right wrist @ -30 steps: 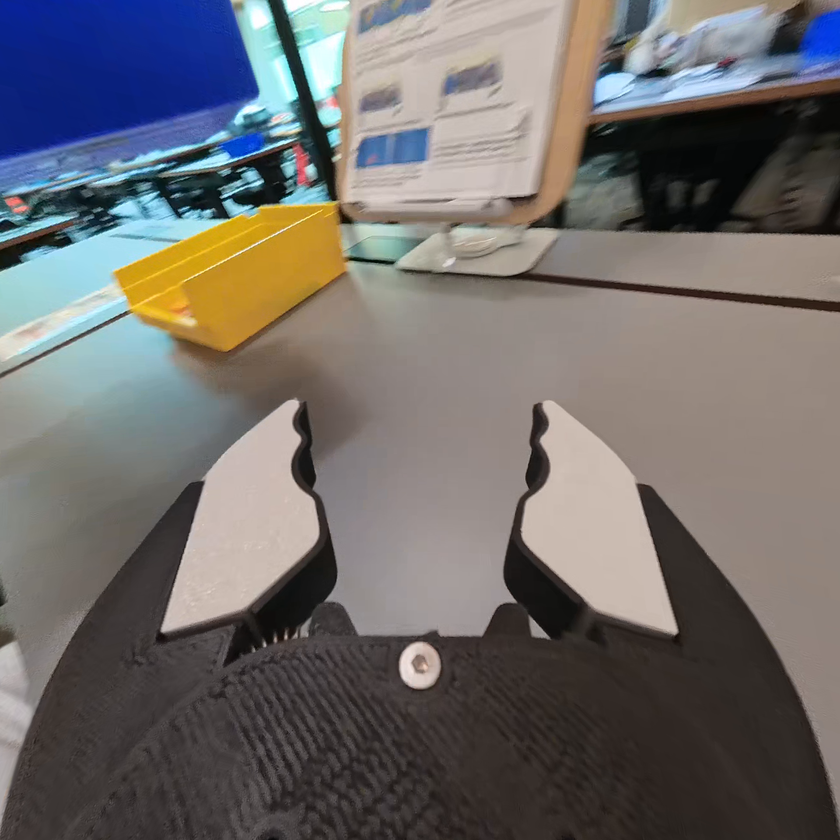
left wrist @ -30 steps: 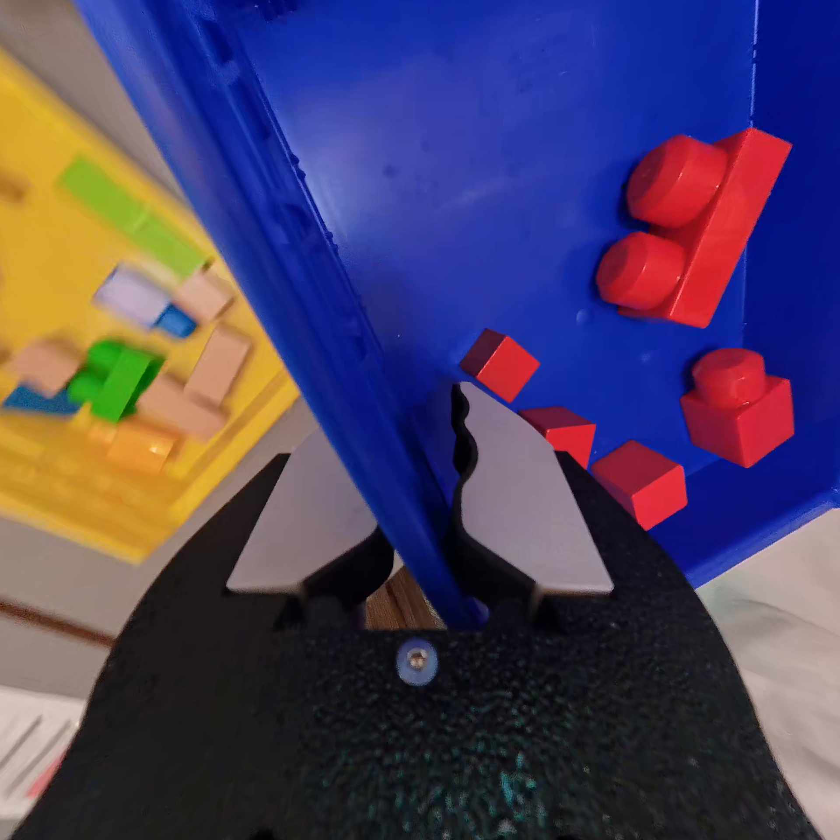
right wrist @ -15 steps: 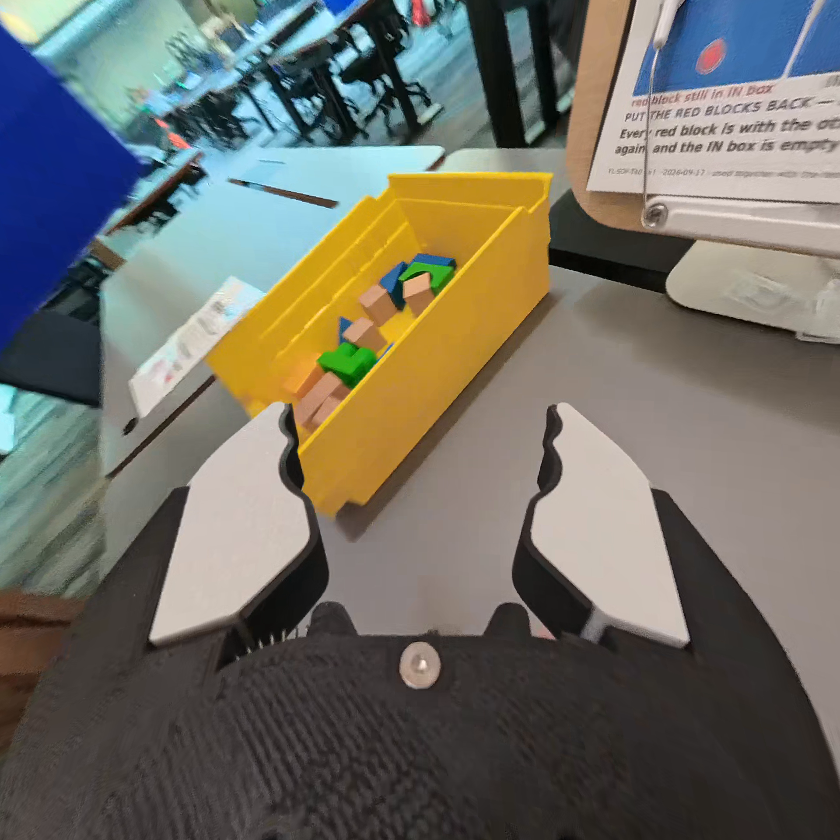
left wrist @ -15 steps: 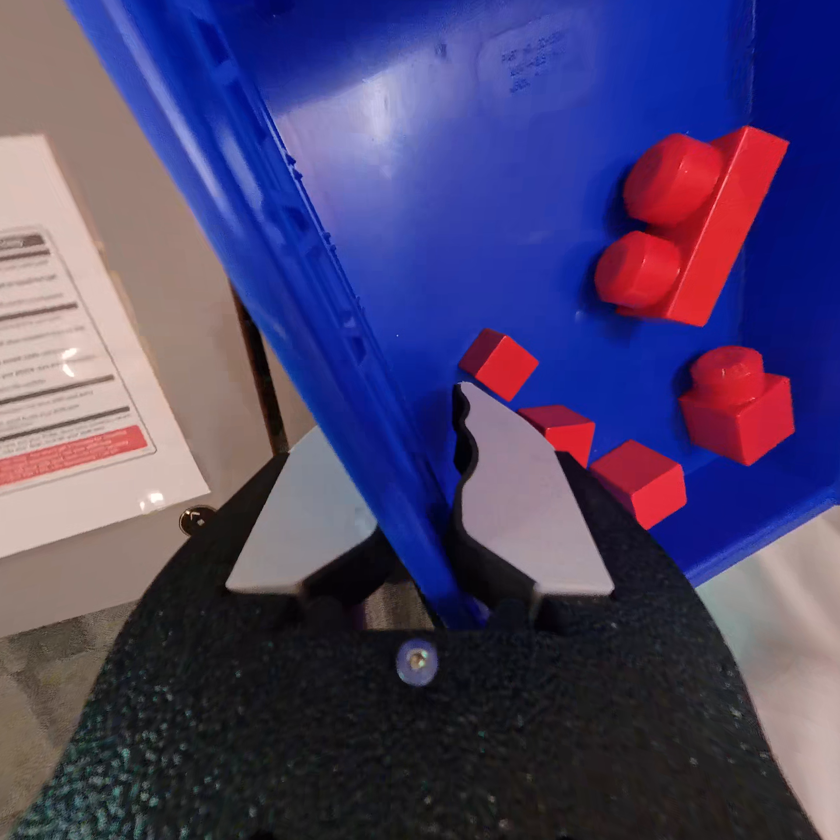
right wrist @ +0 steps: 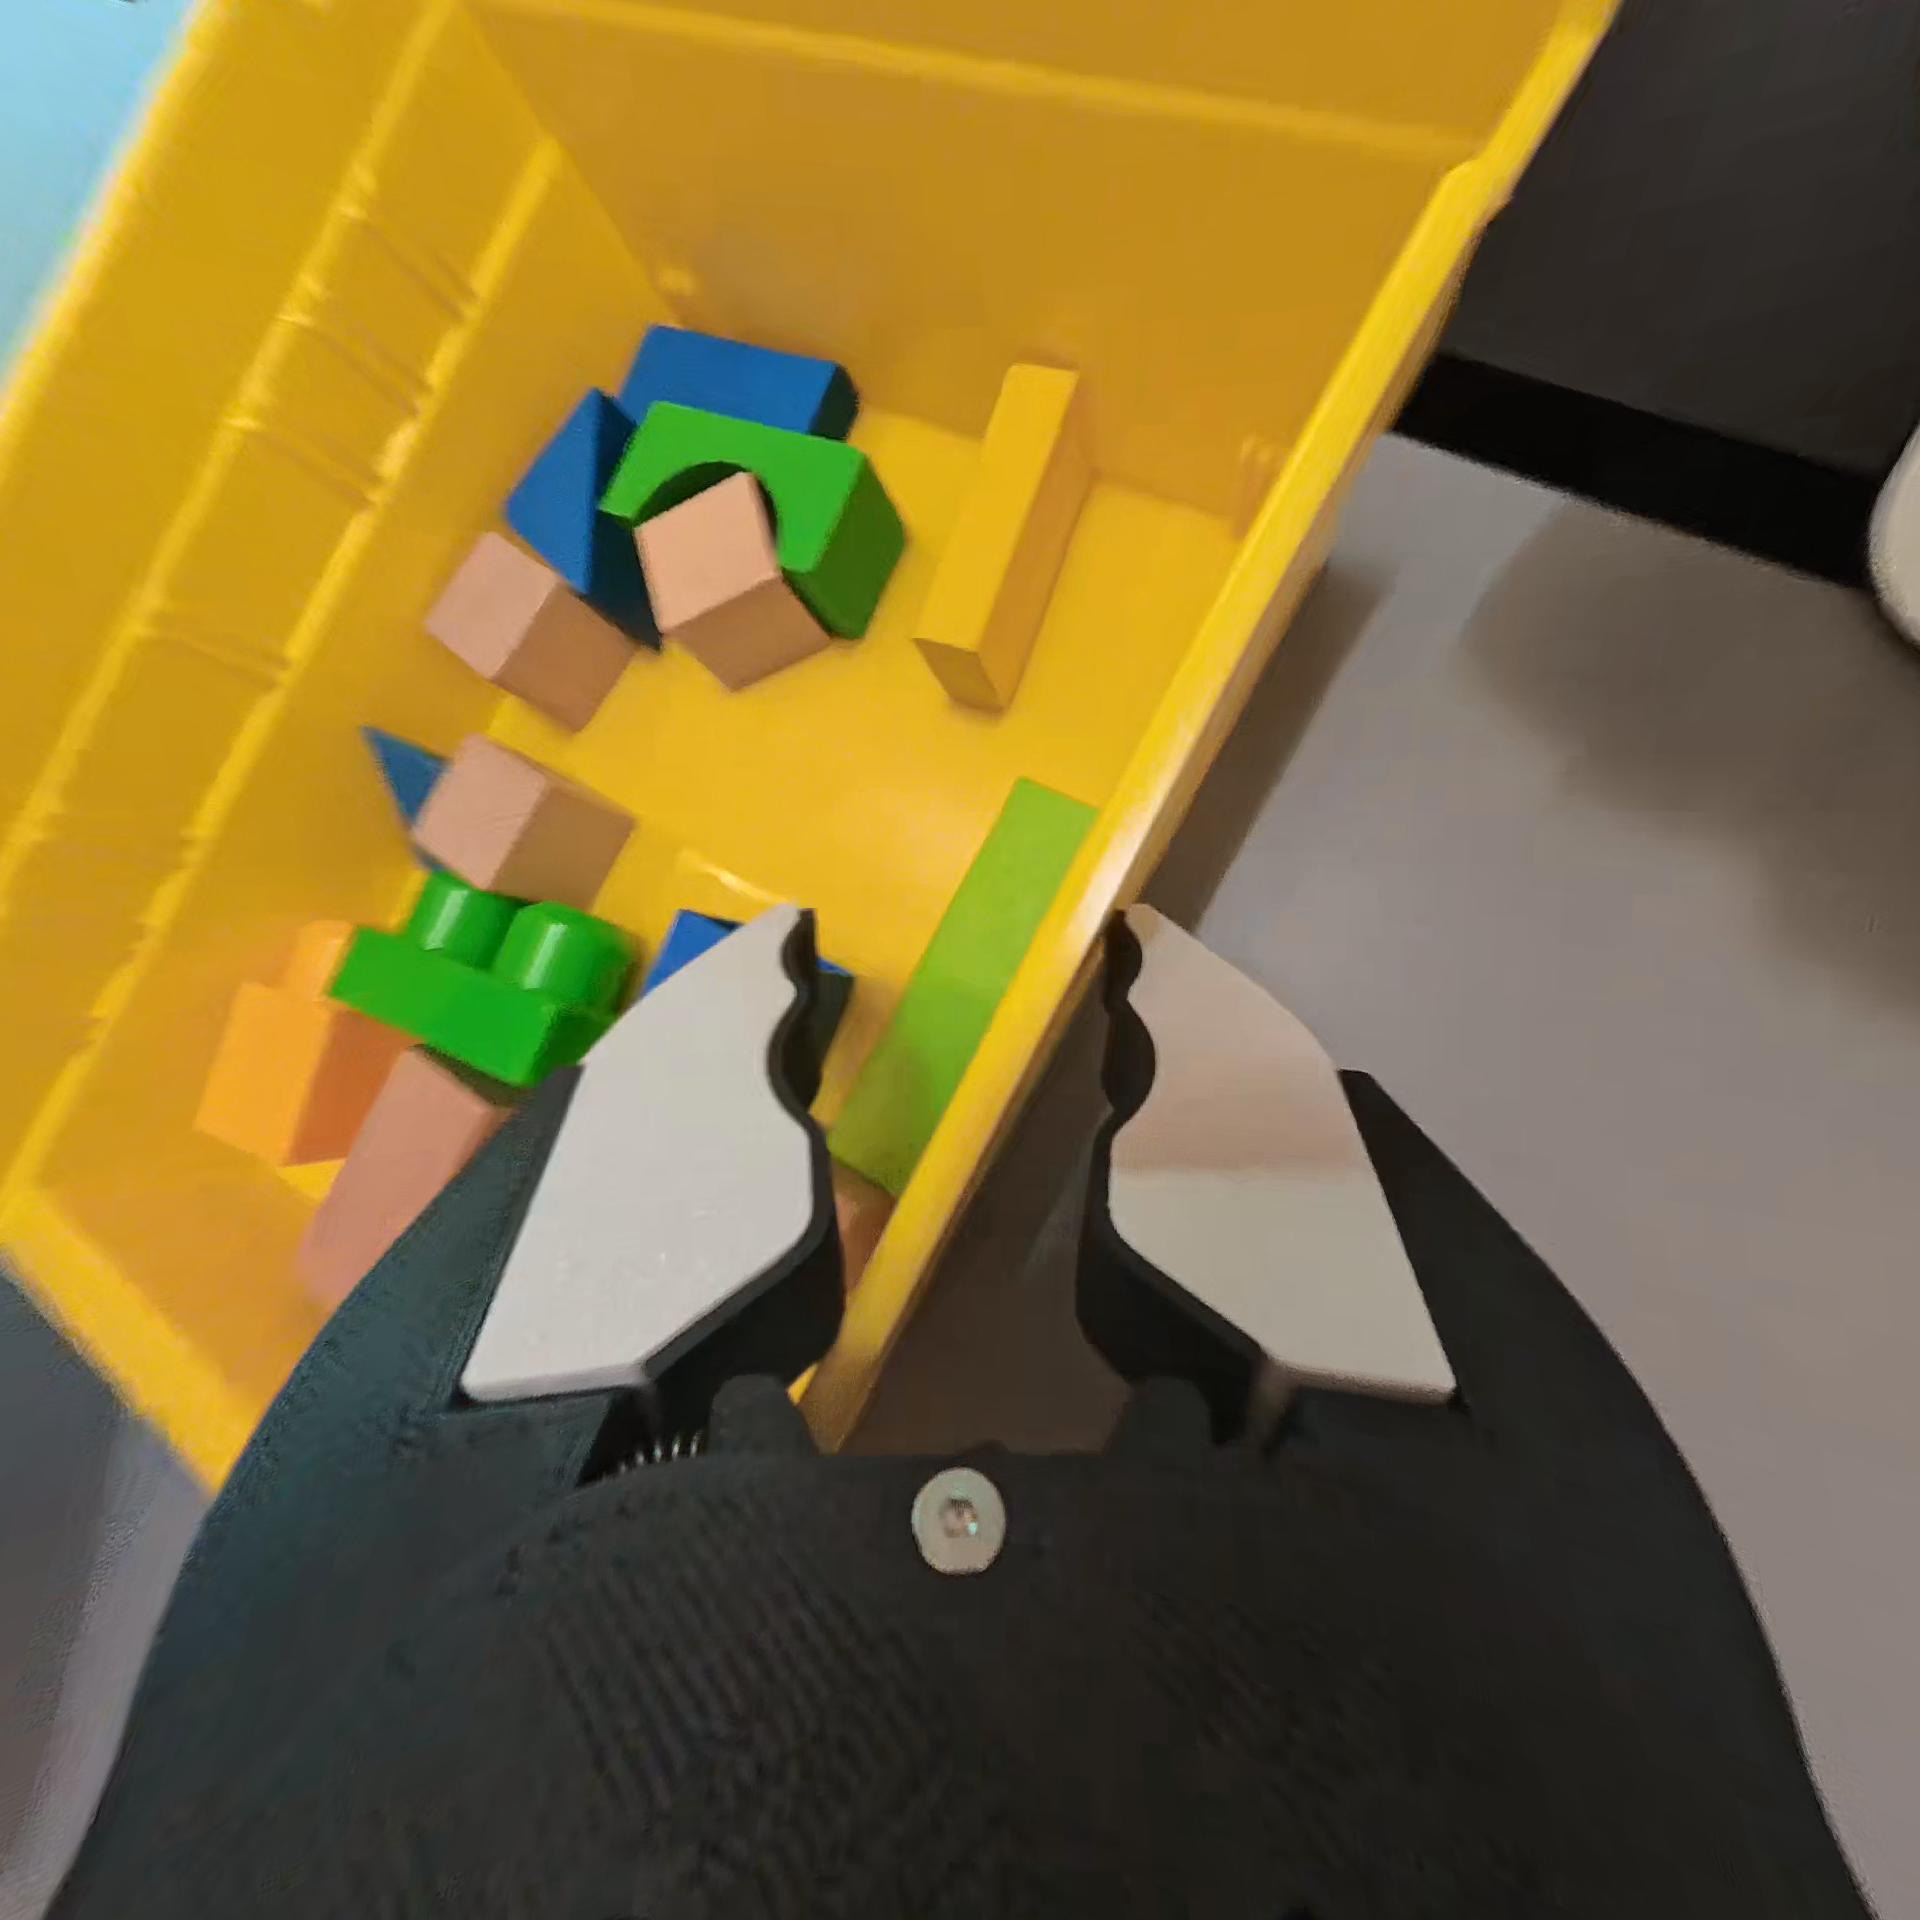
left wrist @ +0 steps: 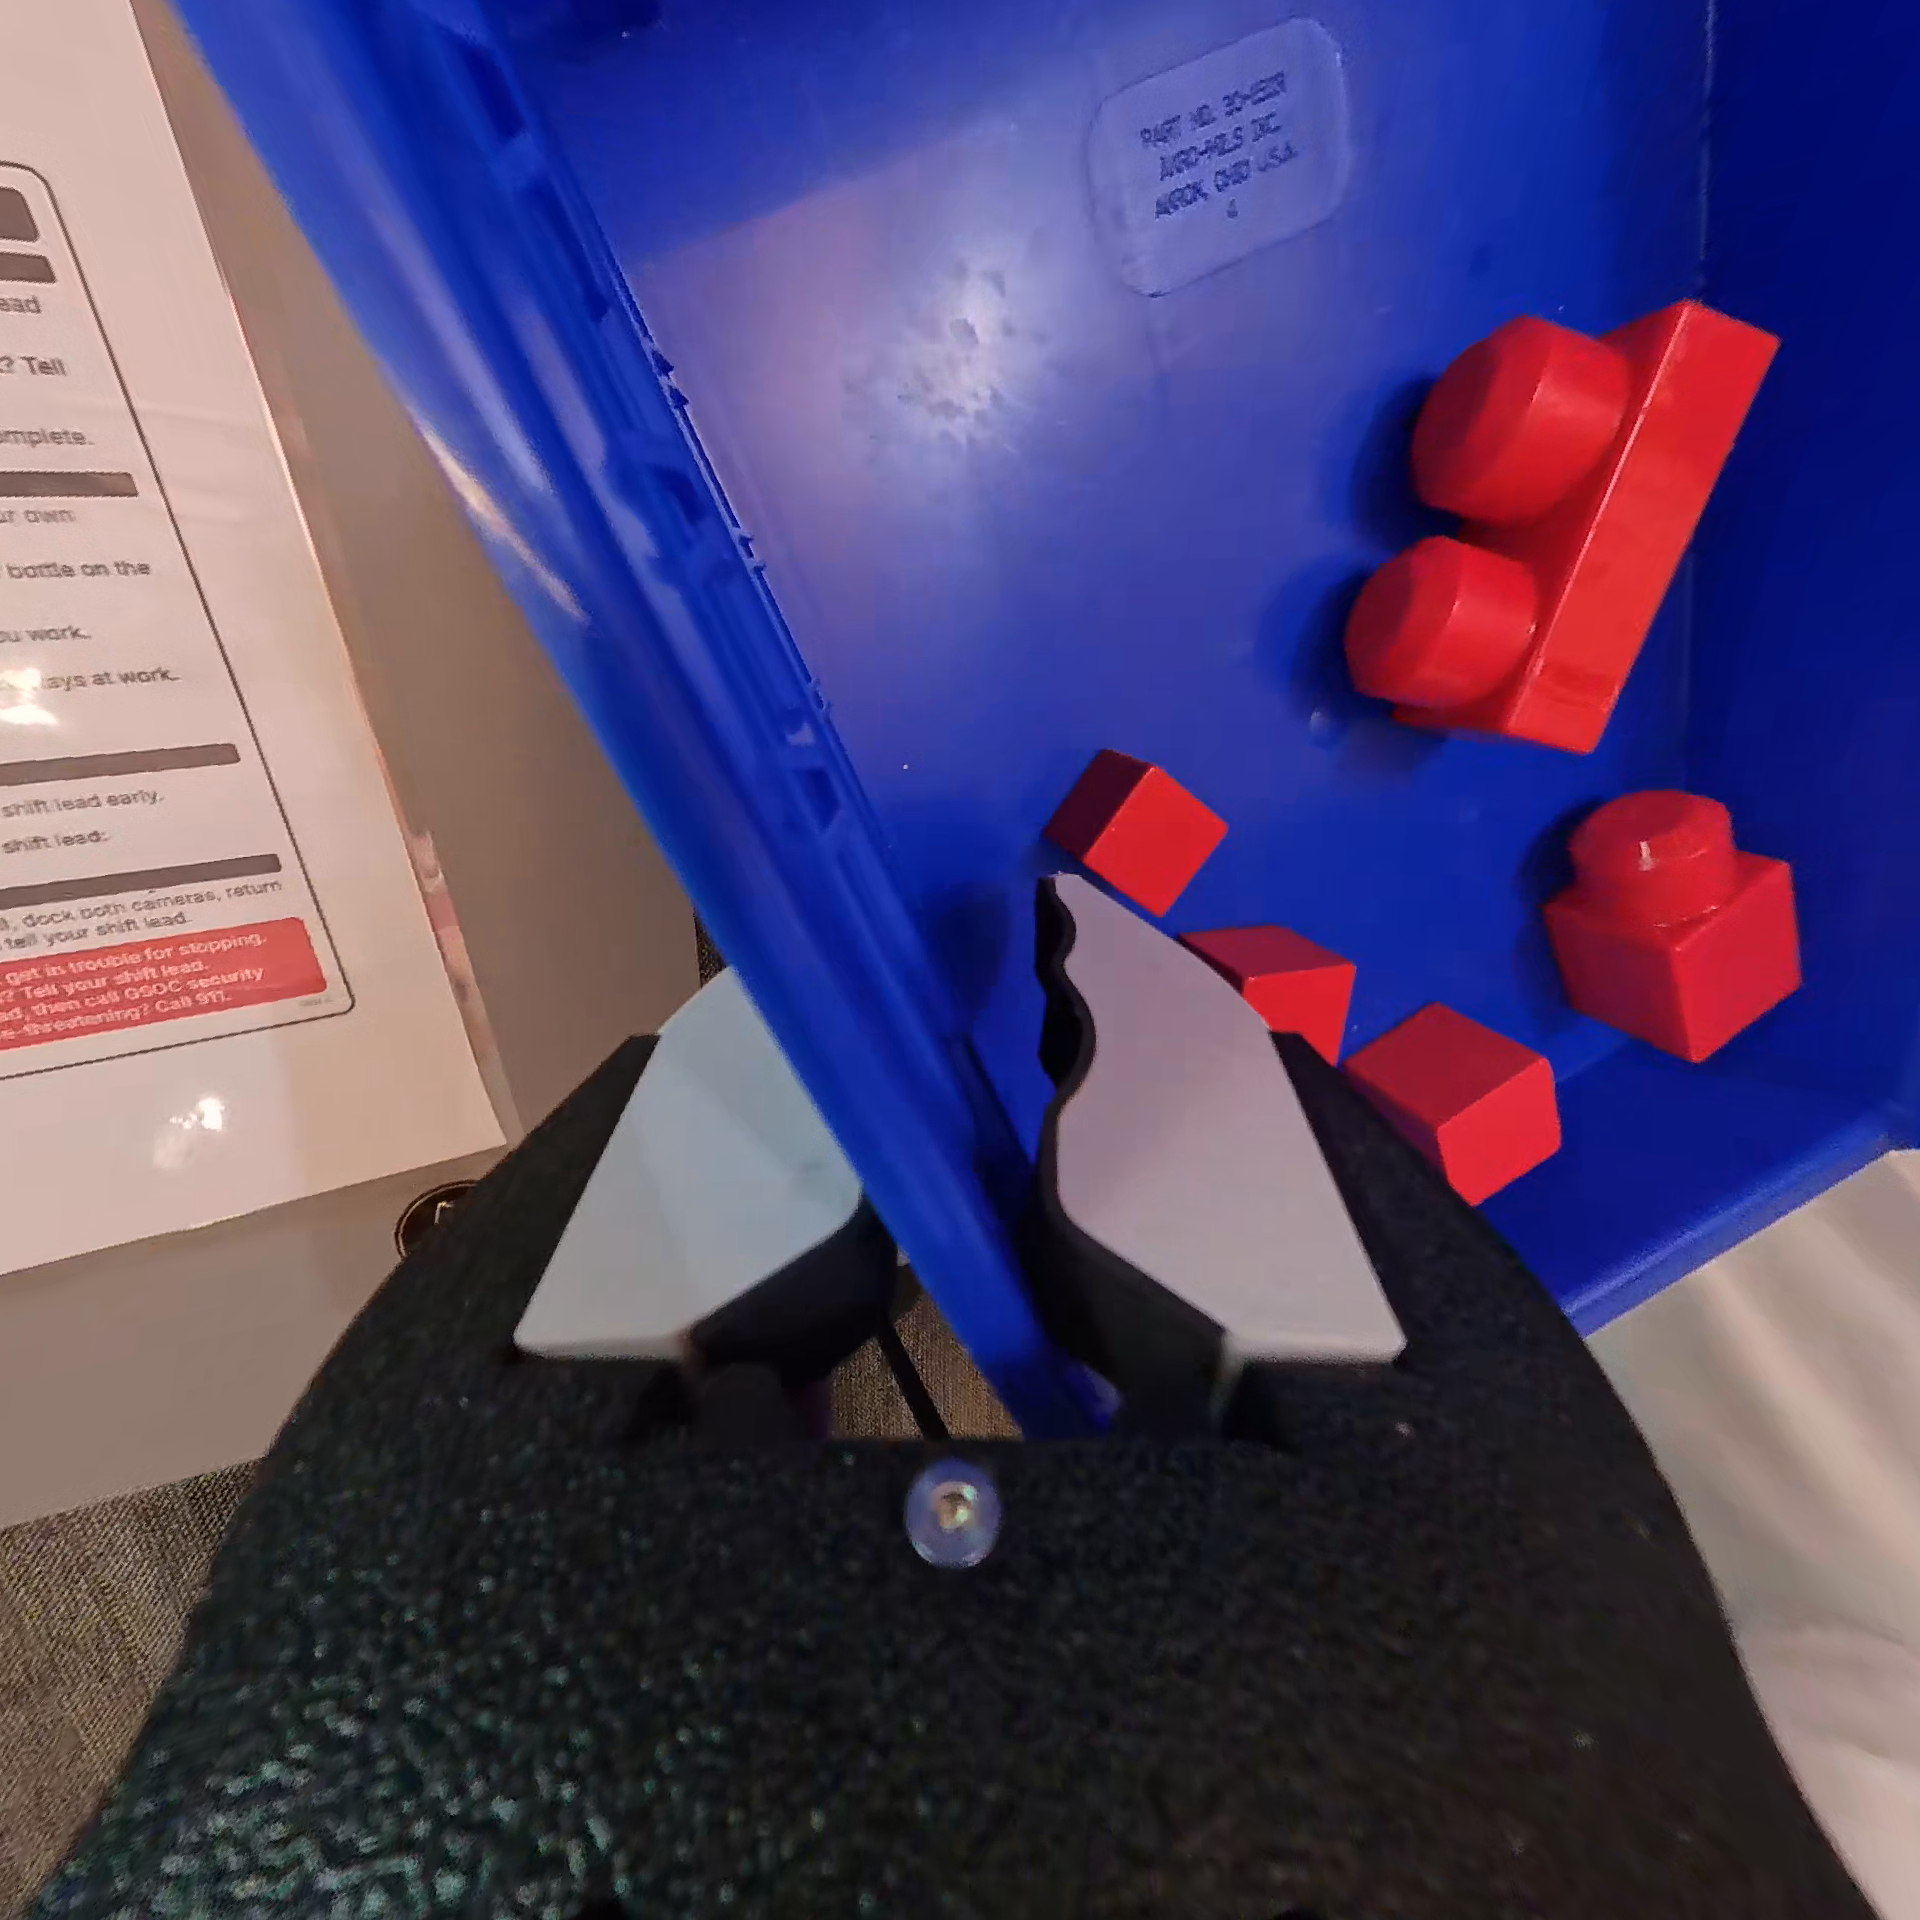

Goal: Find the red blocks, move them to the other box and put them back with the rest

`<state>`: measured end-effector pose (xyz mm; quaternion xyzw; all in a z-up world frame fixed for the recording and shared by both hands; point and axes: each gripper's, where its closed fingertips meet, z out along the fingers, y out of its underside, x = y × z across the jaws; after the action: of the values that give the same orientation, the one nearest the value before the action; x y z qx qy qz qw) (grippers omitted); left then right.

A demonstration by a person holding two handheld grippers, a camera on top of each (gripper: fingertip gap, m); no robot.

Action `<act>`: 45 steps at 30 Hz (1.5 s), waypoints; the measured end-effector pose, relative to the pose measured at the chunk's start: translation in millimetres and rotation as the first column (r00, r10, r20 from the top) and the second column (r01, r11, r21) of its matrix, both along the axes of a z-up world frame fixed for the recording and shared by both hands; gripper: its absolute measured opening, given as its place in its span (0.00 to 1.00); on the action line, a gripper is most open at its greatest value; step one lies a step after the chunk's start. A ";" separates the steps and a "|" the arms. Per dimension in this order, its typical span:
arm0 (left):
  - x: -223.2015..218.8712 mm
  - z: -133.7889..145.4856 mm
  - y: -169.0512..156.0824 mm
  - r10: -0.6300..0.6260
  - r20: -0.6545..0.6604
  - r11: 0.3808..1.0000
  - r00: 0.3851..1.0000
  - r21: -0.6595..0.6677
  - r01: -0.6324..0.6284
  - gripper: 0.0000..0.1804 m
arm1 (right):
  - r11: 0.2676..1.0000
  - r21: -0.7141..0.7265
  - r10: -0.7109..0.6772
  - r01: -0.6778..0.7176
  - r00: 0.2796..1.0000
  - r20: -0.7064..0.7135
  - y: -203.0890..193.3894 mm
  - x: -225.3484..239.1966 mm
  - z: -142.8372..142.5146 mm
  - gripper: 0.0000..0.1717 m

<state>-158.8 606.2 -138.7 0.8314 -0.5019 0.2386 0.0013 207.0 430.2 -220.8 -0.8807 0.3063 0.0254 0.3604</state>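
Observation:
My left gripper [left wrist: 894,935] is shut on the side wall of the blue box [left wrist: 935,416], one finger inside and one outside. In the box lie a red two-stud brick [left wrist: 1558,540], a red one-stud brick [left wrist: 1683,935] and three small red cubes [left wrist: 1138,831], gathered toward its lower right corner. My right gripper [right wrist: 961,920] straddles the right wall of the yellow box [right wrist: 1299,520]. Its outer finger [right wrist: 1226,1091] is against the wall. Its inner finger [right wrist: 686,1122] stands clear of it, beside a light green bar [right wrist: 966,987]. The yellow box holds several green, blue, tan, orange and yellow blocks.
A printed sheet [left wrist: 156,623] lies on the grey table left of the blue box. Grey table top [right wrist: 1558,935] runs right of the yellow box, with a white stand base [right wrist: 1903,540] at the far right edge.
My right gripper has moved in over the yellow box, come down astride its right wall, and its jaws have narrowed. My left gripper keeps its hold on the blue box, now beside the printed sheet.

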 end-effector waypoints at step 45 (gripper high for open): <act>232.1 -98.8 -91.5 -0.287 -0.181 0.947 0.941 0.095 0.307 0.15 | 0.945 -0.114 -0.299 0.306 0.951 0.075 -725.1 264.3 15.6 0.21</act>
<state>73.3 514.7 -237.4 0.7615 -0.6333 0.1352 0.0281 471.3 -295.0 -205.2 -0.8444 0.4285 -0.0740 0.3129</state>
